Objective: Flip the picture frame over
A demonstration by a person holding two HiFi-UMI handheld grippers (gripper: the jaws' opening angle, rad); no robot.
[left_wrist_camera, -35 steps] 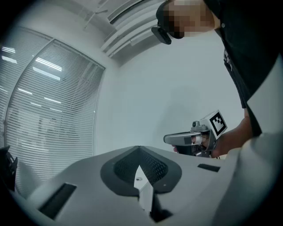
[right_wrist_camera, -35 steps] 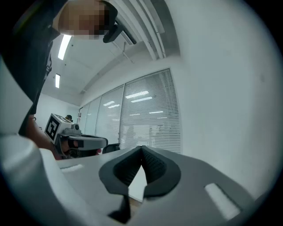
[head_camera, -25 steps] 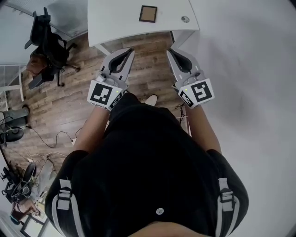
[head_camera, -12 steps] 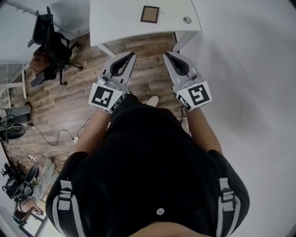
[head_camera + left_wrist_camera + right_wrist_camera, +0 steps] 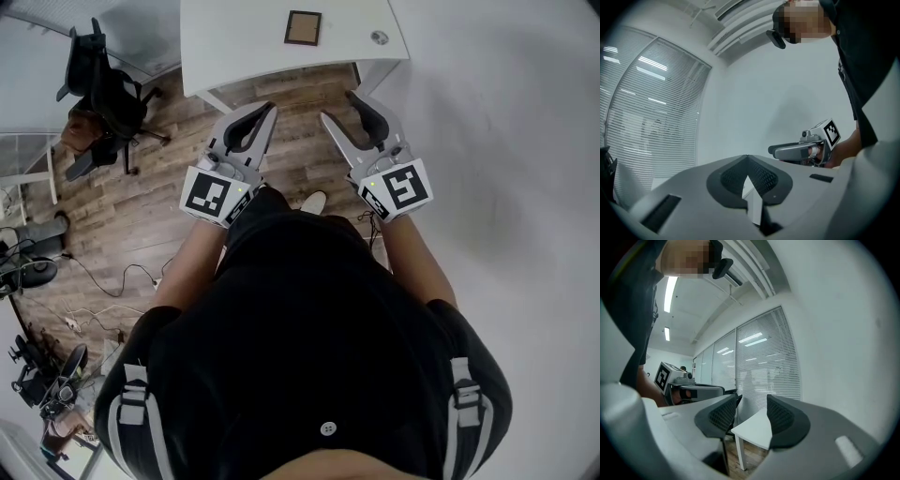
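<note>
The picture frame [image 5: 303,27], dark-edged with a brown face, lies flat on the white table [image 5: 234,47] at the top of the head view. Both grippers are held level above the wooden floor, short of the table's near edge and apart from the frame. My left gripper [image 5: 269,109] is shut and empty, its pads meeting in the left gripper view [image 5: 748,158]. My right gripper [image 5: 338,106] has just been opening and nothing is between its pads [image 5: 779,416]. The table corner [image 5: 754,430] shows ahead in the right gripper view.
A small round silver object [image 5: 379,38] lies on the table to the frame's right. A black office chair [image 5: 103,94] stands on the wooden floor at left, with cables [image 5: 112,277] below it. A white wall fills the right side.
The right gripper's jaws have spread apart from shut to open. Both hands stay almost where they were, and the left gripper is still shut.
</note>
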